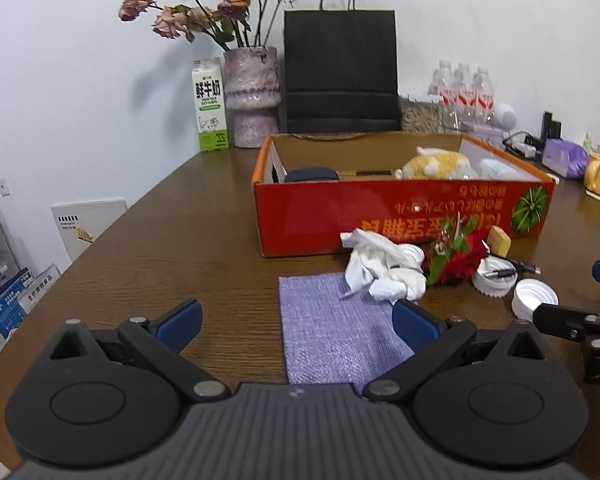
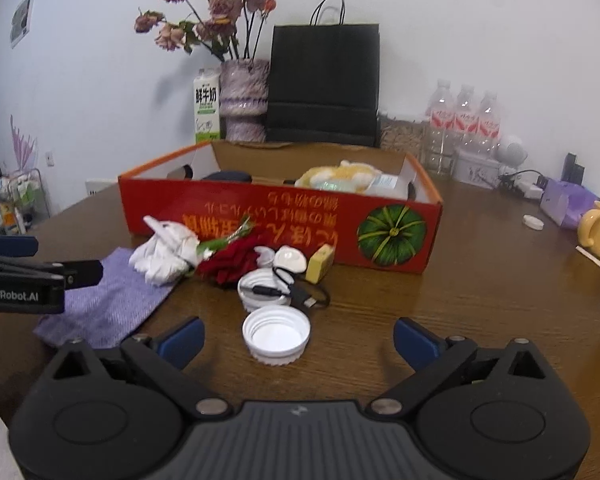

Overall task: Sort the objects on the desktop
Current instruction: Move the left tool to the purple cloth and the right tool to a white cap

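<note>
1. Desktop clutter lies on the bench [image 2: 480, 300] in front of the red box [image 2: 284, 220].
2. Left claw [image 1: 296, 322]: spread, over the purple cloth [image 1: 332, 328].
3. White cloth [image 2: 164, 252], red flower [image 2: 230, 262], cable [image 2: 300, 294] bunched together.
4. Right claw [image 2: 298, 338]: spread, flanking a white cap [image 2: 276, 332].

Black gripper [image 2: 296, 340], blue-padded jaws
</note>
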`<action>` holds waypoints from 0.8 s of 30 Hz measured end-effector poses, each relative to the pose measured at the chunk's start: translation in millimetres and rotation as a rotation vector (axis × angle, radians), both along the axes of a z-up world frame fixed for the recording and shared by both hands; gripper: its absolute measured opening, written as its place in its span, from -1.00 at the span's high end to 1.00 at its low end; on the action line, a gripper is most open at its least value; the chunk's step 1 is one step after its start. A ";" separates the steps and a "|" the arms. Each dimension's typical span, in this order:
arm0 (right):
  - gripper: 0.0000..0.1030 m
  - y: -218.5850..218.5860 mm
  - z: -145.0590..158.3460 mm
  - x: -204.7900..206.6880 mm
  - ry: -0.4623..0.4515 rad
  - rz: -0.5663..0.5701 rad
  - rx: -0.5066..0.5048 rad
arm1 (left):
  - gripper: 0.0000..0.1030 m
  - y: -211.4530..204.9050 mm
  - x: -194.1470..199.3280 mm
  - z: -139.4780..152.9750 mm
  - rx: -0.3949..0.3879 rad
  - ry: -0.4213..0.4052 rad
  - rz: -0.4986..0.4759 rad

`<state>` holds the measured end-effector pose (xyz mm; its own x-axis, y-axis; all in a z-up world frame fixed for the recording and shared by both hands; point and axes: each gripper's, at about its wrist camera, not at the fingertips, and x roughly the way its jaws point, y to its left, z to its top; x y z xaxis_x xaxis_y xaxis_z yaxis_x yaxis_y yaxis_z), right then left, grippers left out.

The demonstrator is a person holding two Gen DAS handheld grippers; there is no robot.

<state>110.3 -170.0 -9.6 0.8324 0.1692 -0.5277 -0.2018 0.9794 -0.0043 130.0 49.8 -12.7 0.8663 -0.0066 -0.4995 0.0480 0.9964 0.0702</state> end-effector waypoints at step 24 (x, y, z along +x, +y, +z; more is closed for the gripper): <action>-0.91 5.7 -11.1 21.7 0.057 0.012 -0.032 | -1.00 -22.1 35.5 -16.3 0.000 0.149 -0.067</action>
